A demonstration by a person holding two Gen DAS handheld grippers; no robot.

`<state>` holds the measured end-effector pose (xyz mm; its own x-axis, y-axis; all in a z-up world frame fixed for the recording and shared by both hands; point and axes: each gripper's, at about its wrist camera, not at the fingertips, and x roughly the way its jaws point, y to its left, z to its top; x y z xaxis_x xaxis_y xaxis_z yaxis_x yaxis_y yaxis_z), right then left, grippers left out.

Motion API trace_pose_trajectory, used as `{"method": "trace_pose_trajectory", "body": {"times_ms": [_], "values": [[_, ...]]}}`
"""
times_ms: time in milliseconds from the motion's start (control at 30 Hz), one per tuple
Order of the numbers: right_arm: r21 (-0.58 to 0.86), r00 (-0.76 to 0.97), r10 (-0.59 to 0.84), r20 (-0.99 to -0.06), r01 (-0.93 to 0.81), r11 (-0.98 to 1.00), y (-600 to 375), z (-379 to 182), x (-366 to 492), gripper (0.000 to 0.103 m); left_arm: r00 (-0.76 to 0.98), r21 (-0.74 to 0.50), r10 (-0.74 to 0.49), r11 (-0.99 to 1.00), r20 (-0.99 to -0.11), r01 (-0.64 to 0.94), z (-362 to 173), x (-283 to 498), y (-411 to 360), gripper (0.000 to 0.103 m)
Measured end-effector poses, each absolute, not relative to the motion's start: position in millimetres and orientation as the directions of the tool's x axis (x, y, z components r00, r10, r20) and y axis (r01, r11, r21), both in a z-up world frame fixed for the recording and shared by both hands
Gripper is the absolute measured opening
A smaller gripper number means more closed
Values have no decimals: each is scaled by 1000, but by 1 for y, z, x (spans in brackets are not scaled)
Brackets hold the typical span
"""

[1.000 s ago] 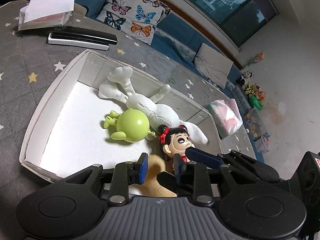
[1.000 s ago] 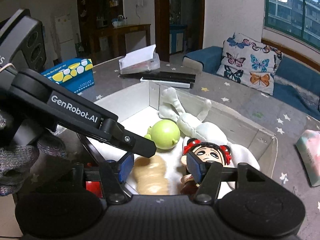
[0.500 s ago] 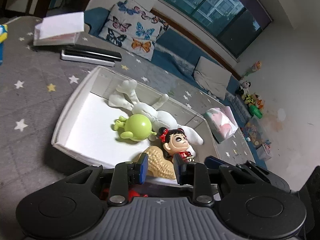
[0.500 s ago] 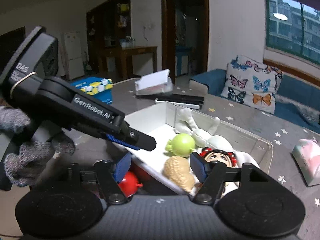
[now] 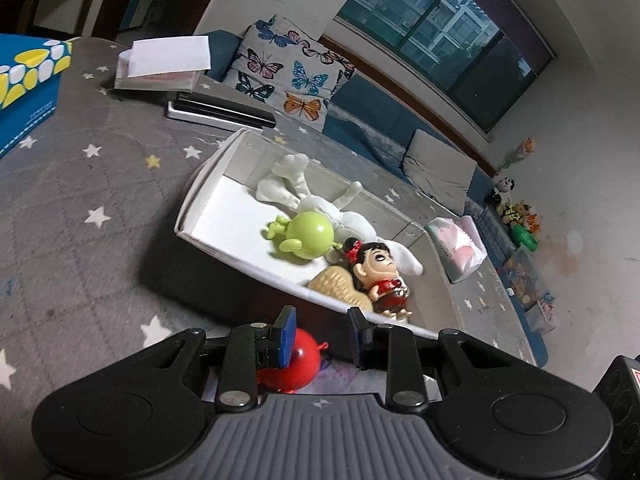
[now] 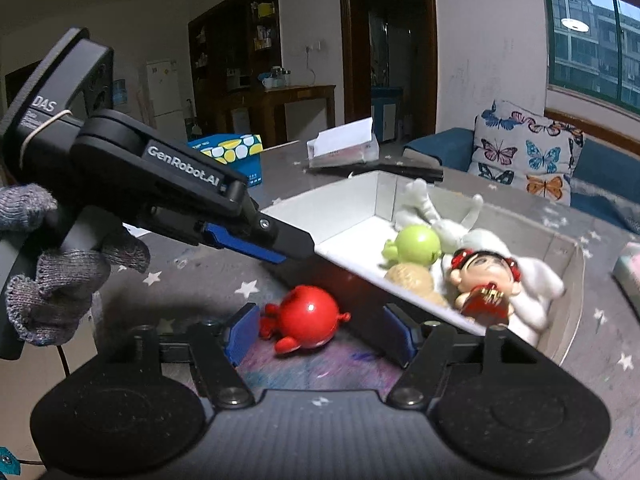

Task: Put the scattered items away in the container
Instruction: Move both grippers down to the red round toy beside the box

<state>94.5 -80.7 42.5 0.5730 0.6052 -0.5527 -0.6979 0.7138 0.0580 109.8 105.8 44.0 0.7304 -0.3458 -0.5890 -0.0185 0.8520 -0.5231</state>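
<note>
Right tongs (image 6: 318, 336) are opening, pads wide of the red toy (image 6: 306, 320) lying on the bench (image 5: 80, 220) between them, its limbs pointing lower left. Left tongs (image 5: 322, 336), nearly closed and empty, hover just above. Bare starred cloth lies left; the white box (image 6: 348, 268) edge rises just beyond the toy.

The right hand-held gripper (image 6: 318, 334), jaws opening, frames a red toy (image 6: 308, 320) beside the white box (image 6: 568, 304).
</note>
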Motion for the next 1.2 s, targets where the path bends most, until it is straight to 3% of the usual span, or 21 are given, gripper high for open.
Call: {"method": "trace_pose_trajectory", "body": {"times_ms": [433,1200], "values": [[120,553,592,-586,-663,739,-80,14,96,81,719,-435,-259,898,-645,-67,24,96,98,30],[168,527,584,-618,-637,753,-59,-13,108,82,728,-410,-218,907,-650,-94,11,77,108,31]]}}
